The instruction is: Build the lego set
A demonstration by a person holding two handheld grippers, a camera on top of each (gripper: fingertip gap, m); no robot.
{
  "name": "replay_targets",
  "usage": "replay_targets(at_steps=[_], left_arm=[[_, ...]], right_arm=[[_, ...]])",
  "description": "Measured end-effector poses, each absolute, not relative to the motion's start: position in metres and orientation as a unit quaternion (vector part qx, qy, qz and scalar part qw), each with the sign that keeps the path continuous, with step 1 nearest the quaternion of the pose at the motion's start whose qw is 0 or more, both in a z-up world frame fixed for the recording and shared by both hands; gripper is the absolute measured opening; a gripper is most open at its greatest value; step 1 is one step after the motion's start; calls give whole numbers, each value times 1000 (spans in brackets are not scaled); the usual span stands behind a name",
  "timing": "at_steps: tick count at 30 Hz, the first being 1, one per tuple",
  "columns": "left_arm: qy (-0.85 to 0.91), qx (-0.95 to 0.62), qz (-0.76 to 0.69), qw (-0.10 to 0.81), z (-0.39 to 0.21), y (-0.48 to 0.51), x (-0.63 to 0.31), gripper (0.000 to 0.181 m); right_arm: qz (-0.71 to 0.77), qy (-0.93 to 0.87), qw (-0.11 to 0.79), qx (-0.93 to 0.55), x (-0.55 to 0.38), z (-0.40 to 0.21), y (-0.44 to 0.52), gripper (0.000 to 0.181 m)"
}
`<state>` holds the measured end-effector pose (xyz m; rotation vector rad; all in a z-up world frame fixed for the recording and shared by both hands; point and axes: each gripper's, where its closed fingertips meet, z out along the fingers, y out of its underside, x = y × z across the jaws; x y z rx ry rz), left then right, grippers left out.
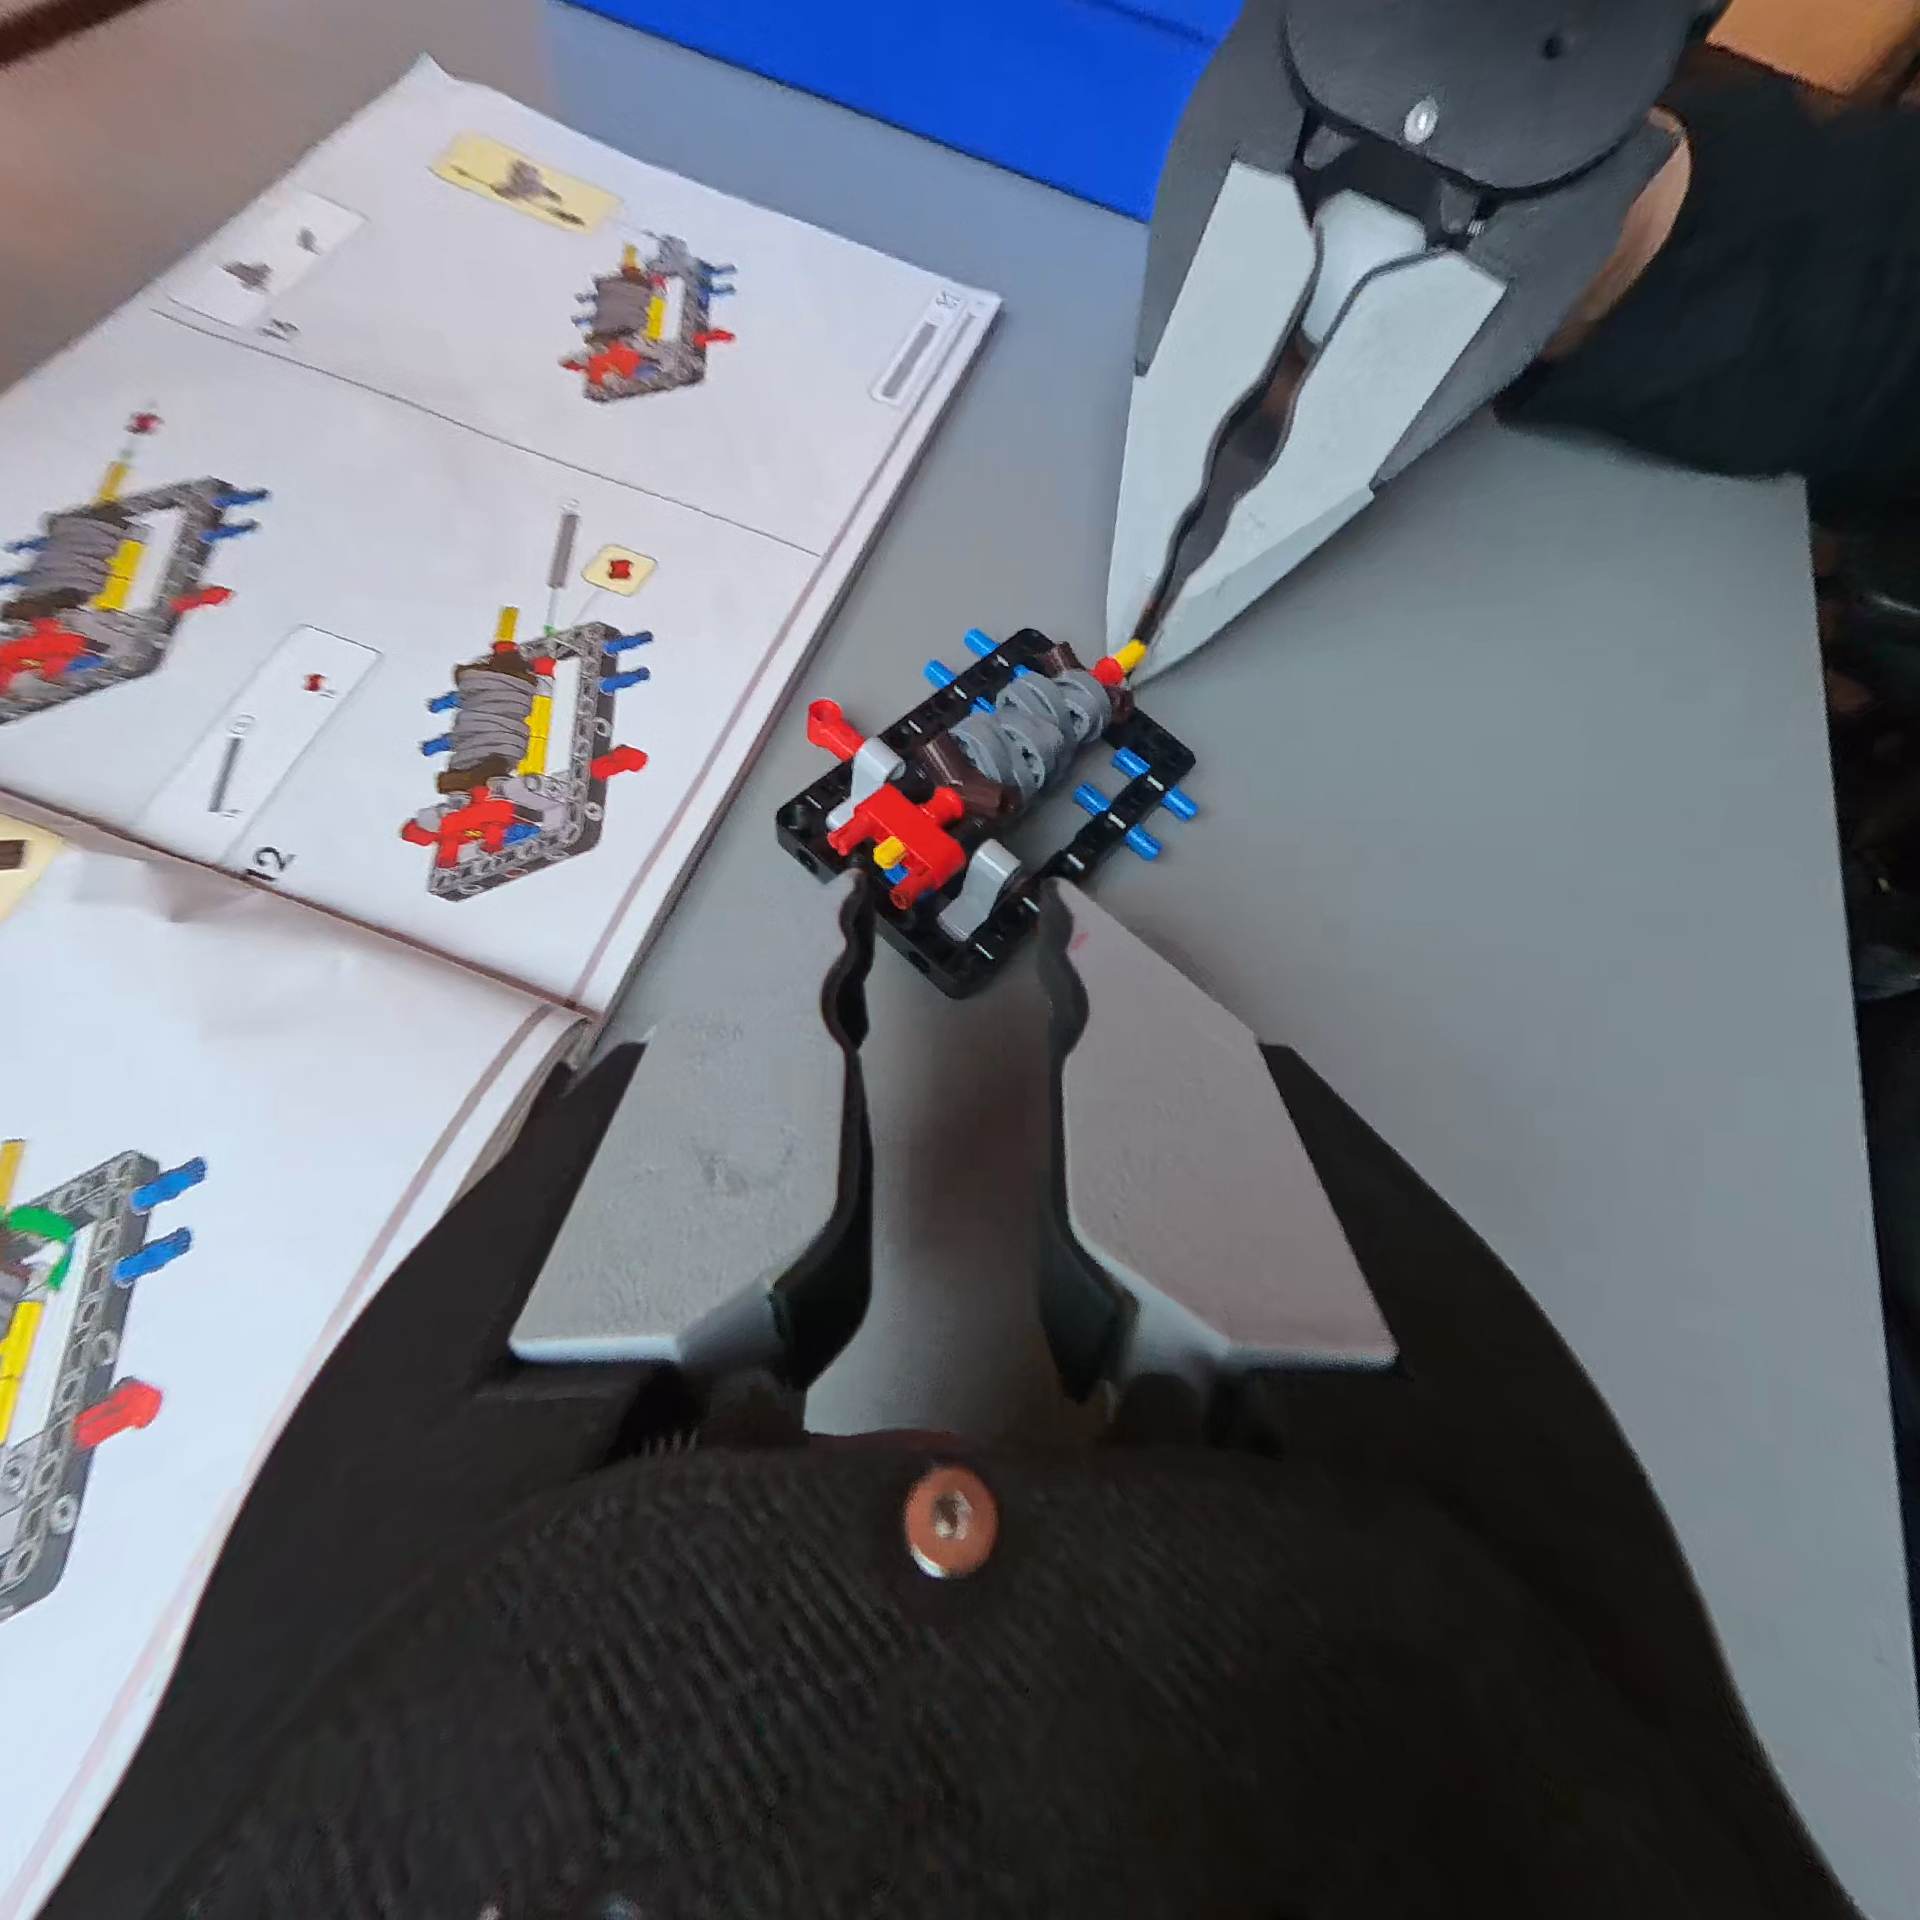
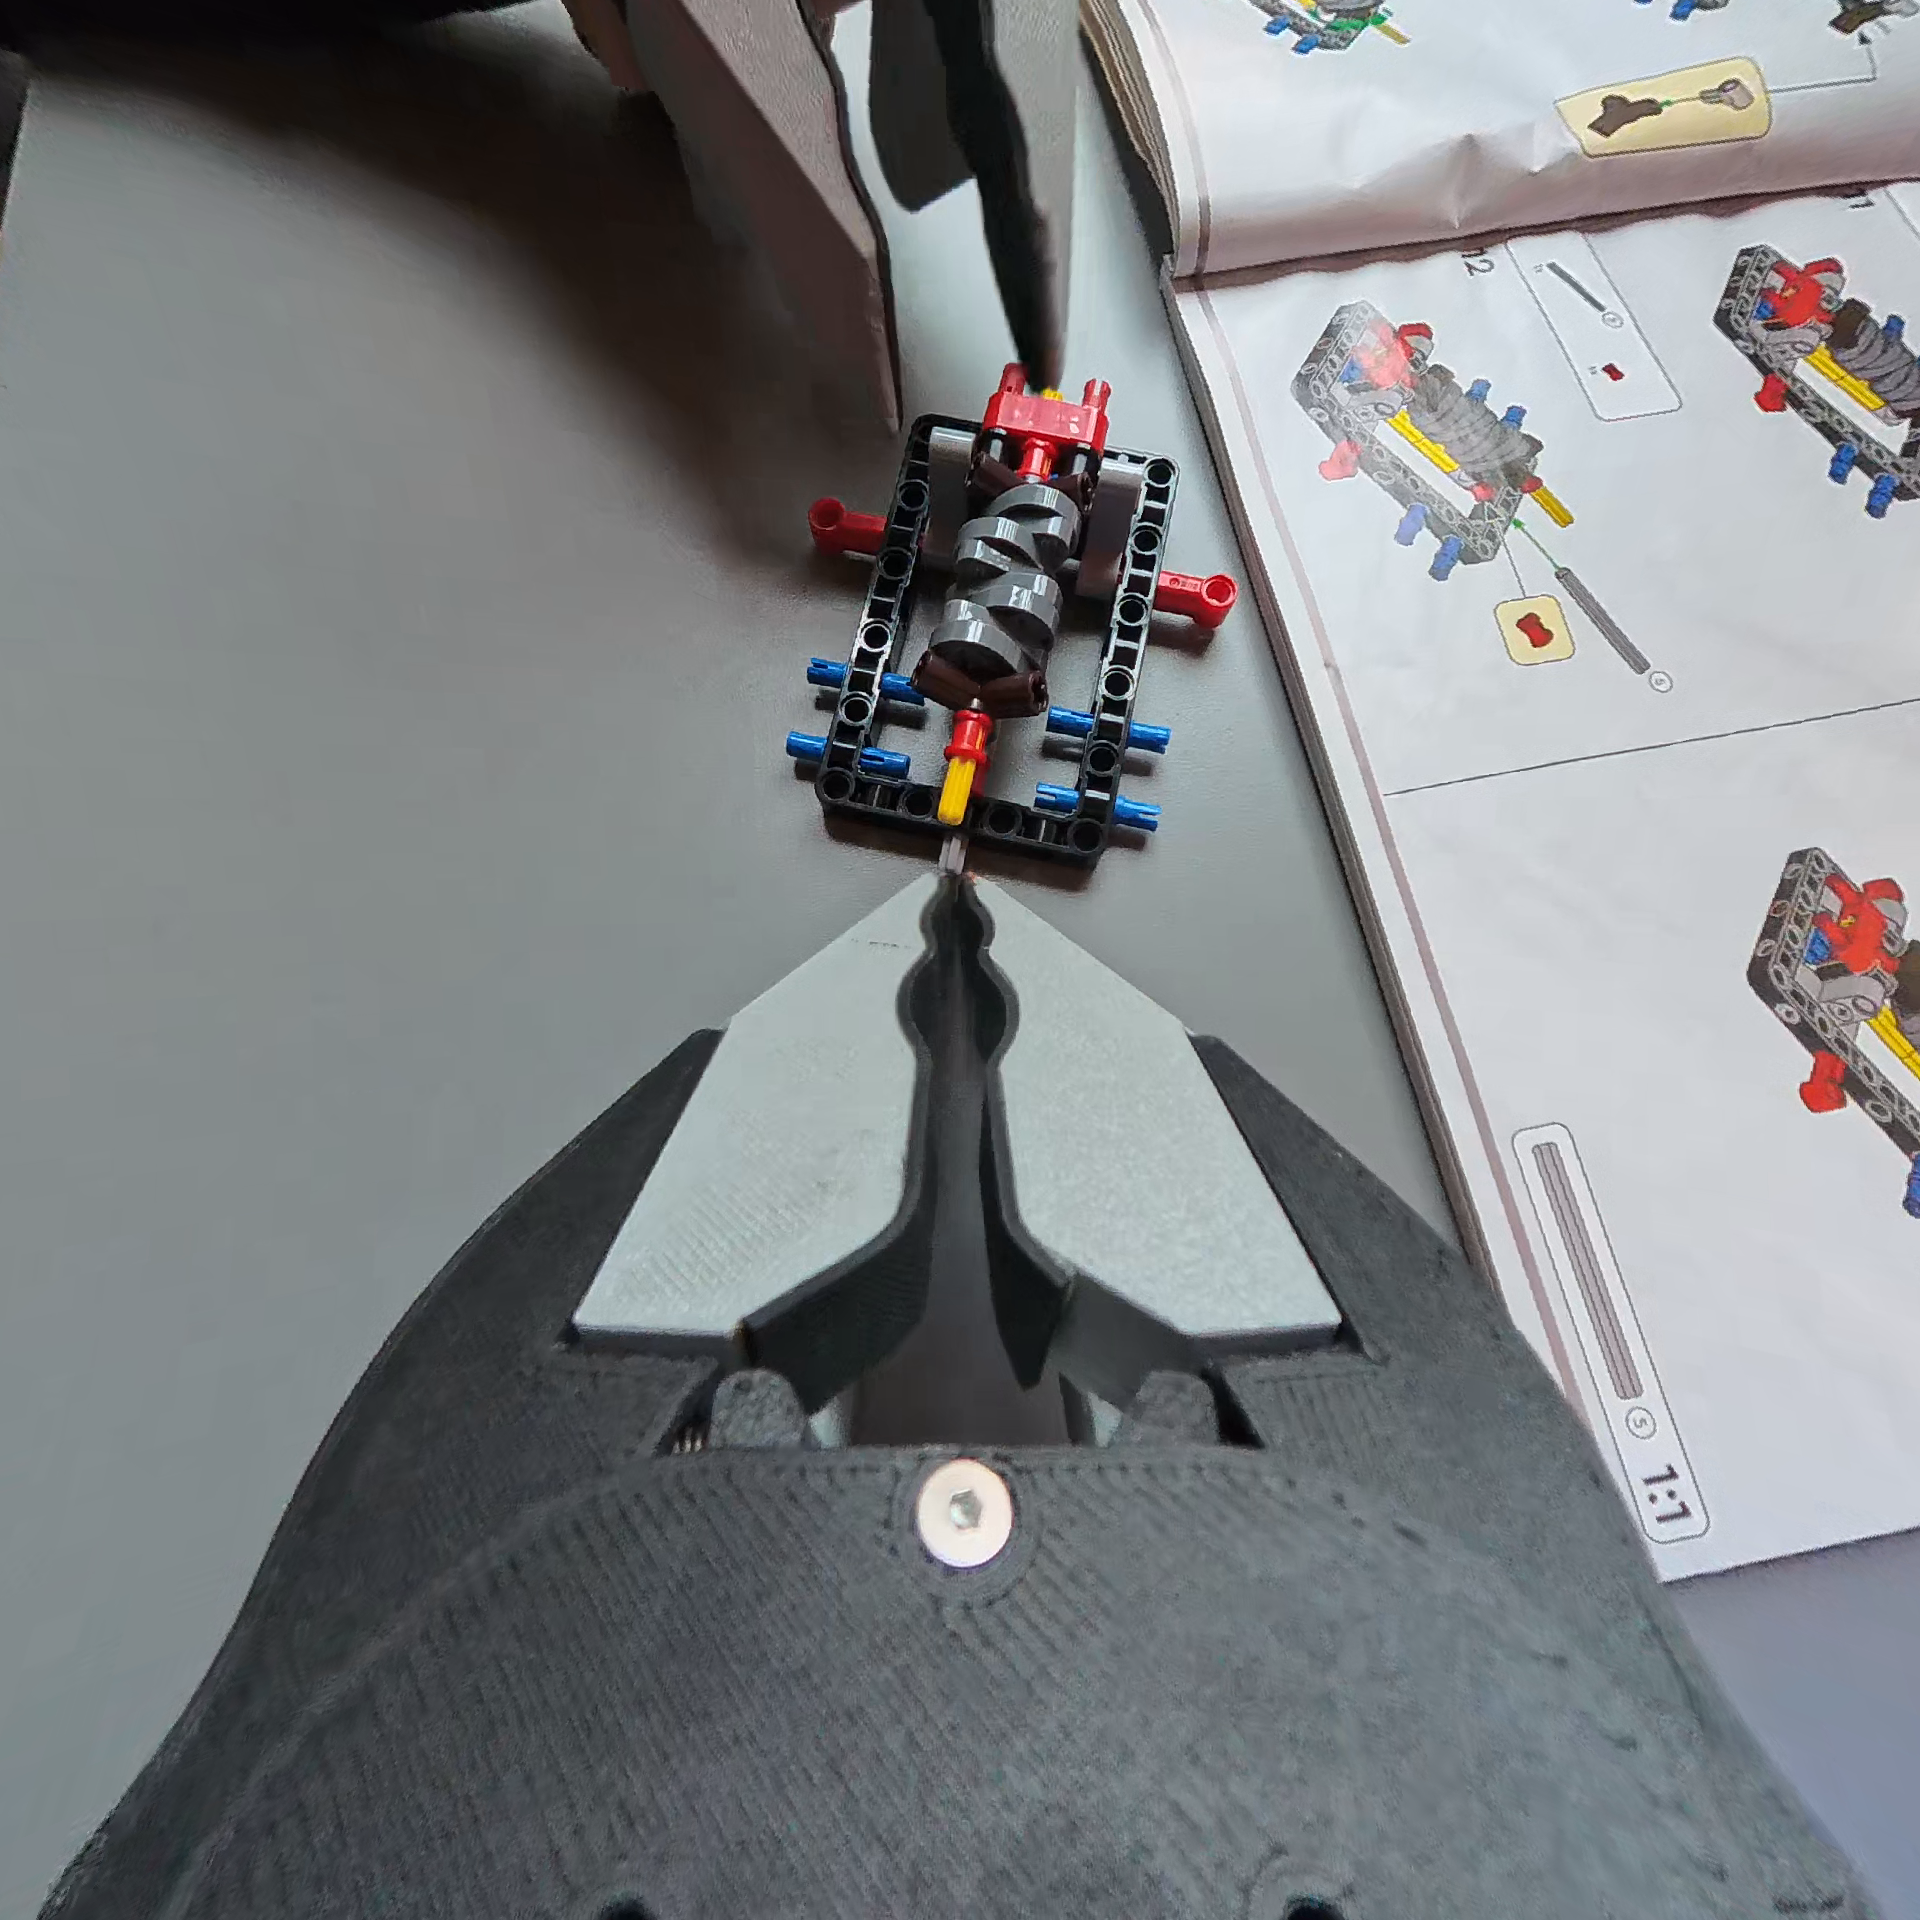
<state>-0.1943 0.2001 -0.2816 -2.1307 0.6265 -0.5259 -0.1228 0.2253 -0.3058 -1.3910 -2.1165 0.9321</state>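
Note:
The lego build (image 1: 997,800) is a black rectangular frame with a grey spiral core, red connectors and blue pins, flat on the grey table. My left gripper (image 1: 948,899) is shut on the corner of its red-connector end. In the right wrist view the build (image 2: 997,613) lies straight ahead, with the left gripper's fingers (image 2: 1023,260) at its far end. My right gripper (image 2: 951,881) is shut on a thin grey axle (image 2: 952,852). The axle enters the frame's near end behind a yellow piece (image 2: 956,790) and a red bush (image 2: 968,732). The right gripper (image 1: 1141,642) also shows in the left wrist view.
The open instruction booklet (image 1: 468,520) lies left of the build, and it shows to the right in the right wrist view (image 2: 1610,727). A blue box (image 1: 935,83) stands at the table's back. The table edge (image 1: 1818,727) runs along the right. A dark-sleeved hand (image 1: 1766,291) holds the right gripper. My hands' fingertips stand some 9 cm from each other.

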Motion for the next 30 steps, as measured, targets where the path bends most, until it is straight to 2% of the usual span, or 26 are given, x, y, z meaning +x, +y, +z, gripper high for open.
replay_targets(at_steps=[7,12,22,30], left_arm=[[266,-861,-181,394,-292,199,-192,19],[259,-863,-182,394,-292,200,-192,19],[260,-856,-230,382,-290,191,-185,32],[244,-839,-263,408,-277,188,-191,37]], right_arm=[[340,-763,215,-506,-123,-306,226,0],[343,-762,211,-508,-124,-306,225,0],[338,-774,216,-490,-117,-306,230,0],[362,-759,230,-489,-118,-298,238,8]])
